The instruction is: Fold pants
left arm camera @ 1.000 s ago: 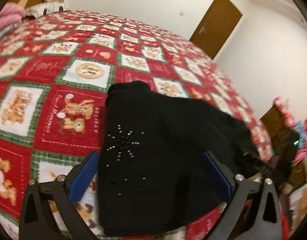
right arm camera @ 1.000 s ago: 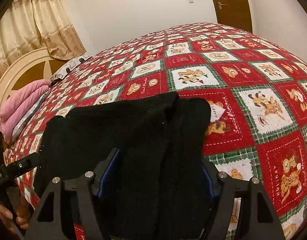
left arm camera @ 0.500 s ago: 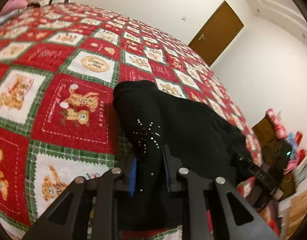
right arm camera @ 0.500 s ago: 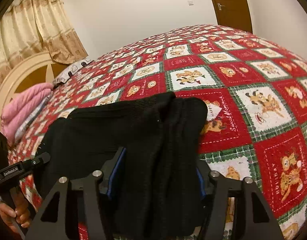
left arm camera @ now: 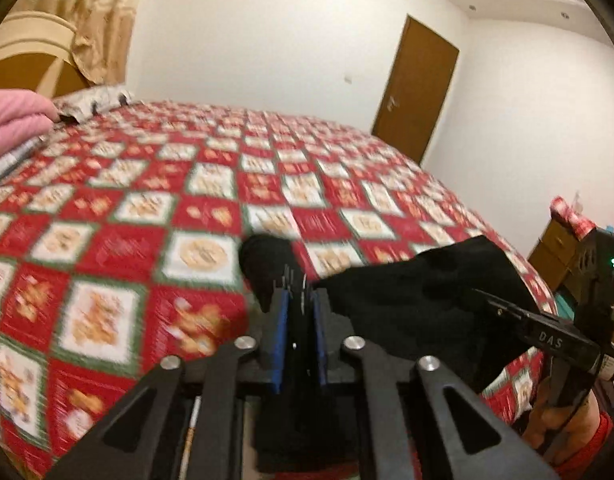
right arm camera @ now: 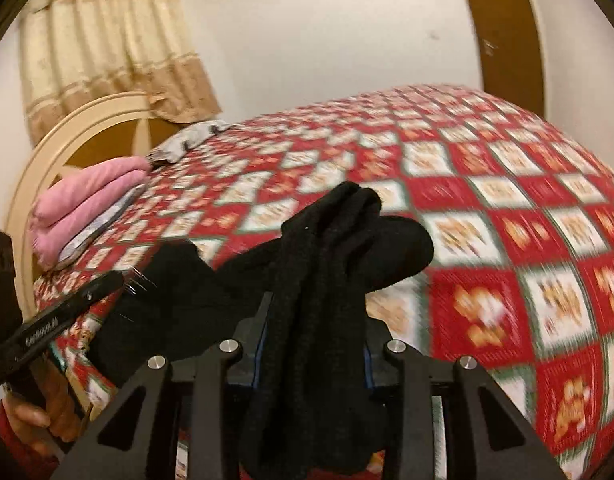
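While the pants [left arm camera: 419, 300] hang between them above the quilt [left arm camera: 119, 248], both grippers have a fold of the black cloth in their jaws. The left gripper [left arm camera: 298, 312] is pinched fully shut on a thin edge, its blue pads pressed flat against the fabric with a short tuft sticking out past the tips. The right gripper [right arm camera: 313, 328] has a much thicker bunch between its fingers and its jaws are closing on it; the cloth fills the gap and spills forward over the tips in a rounded lump. That difference in bulk probably explains why one pair sits tight and the other stands wider.

Seen from the left wrist, the pants stretch off to the right toward the other tool, sagging a little in the middle, clear of the bed near the grips. Whether the lower part trails on the quilt cannot be told, since it drops out of view beneath the fingers. Holding two points along one end likely serves to lift the garment clear so it can be carried over and laid back down as a fold. Both views are smeared, which fits hands in motion.

A pink blanket [right arm camera: 87, 208] lies folded by the headboard [right arm camera: 67, 132], well apart from the work. A door [left arm camera: 415, 92] stands closed beyond the bed.
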The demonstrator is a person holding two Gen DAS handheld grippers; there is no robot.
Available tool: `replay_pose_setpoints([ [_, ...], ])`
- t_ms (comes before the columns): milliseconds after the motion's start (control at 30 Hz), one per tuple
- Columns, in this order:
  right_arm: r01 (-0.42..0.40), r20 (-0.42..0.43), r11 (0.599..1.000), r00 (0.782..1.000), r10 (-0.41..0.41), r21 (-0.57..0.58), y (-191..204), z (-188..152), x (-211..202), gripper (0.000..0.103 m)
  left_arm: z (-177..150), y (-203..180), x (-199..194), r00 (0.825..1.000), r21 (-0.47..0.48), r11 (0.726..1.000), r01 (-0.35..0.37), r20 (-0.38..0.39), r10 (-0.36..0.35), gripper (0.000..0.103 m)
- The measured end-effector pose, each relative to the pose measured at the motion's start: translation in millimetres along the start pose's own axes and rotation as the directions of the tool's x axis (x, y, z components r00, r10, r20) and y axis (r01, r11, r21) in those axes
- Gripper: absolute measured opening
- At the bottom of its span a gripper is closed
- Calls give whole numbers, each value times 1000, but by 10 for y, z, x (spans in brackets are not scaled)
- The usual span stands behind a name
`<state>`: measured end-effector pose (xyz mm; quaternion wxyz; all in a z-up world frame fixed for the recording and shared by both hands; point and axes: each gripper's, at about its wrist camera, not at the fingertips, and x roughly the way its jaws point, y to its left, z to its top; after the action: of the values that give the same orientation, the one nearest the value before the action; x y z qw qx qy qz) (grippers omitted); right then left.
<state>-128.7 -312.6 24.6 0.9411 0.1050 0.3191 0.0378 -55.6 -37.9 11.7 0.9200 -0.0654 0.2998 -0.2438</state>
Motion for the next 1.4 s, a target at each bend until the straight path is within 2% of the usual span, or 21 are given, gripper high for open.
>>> replay_pose_setpoints([
  [67,-28,10,998,1000,29,-55,238,152,83,36,143,126,-102,998,-7,1000,-25,54,26,10],
  [133,-43,16,995,999,44,-91,399,261,161,36,255,272,-157,996,-2,998,-62,69,62,10],
  [233,-38,14,992,999,40,-122,569,378,271,36,310,484,-176,988,-12,989,-149,50,149,10],
  [333,-21,11,993,1000,22,-120,540,332,268,36,234,693,-131,988,-23,988,-156,-15,155,13],
  [433,24,15,994,1000,-23,-107,374,207,153,36,75,716,12,988,-15,994,-109,-115,106,35],
  [500,61,7,995,998,-60,-73,196,87,64,36,-43,663,138,985,-15,999,-47,-166,43,56],
  [600,86,-35,996,996,-86,9,-109,-117,30,36,-216,557,333,973,-43,998,41,-225,-49,62],
  [733,78,-76,990,995,-69,118,-375,-352,102,36,-385,515,605,940,-110,991,71,-326,-104,63],
  [767,75,-75,989,995,-65,129,-399,-384,119,36,-417,518,610,942,-135,988,75,-314,-114,63],
  [800,74,-73,989,995,-65,132,-405,-395,136,36,-426,512,589,946,-149,985,90,-296,-131,61],
  [833,74,-71,988,995,-65,132,-402,-402,145,36,-426,496,594,939,-162,979,121,-302,-166,56],
  [867,73,-69,989,996,-64,132,-399,-398,155,36,-428,488,591,934,-174,975,135,-307,-184,33],
  [900,70,-67,989,996,-61,133,-397,-396,158,36,-438,490,601,926,-200,968,151,-315,-209,19],
  [1000,70,-66,988,996,-61,141,-404,-400,157,36,-470,561,606,907,-299,933,200,-302,-292,16],
  [1100,72,-67,987,996,-63,142,-396,-405,140,36,-431,615,557,914,-339,919,202,-272,-302,15],
  [1167,60,-58,989,997,-53,134,-339,-337,125,36,-356,625,483,928,-345,918,194,-240,-286,14],
  [1300,5,-29,996,1000,-2,93,-126,-100,152,36,-95,556,289,964,-237,961,143,-187,-189,13],
  [1400,-52,11,998,999,52,34,162,195,248,36,164,708,132,982,-219,968,121,-115,-149,13],
])
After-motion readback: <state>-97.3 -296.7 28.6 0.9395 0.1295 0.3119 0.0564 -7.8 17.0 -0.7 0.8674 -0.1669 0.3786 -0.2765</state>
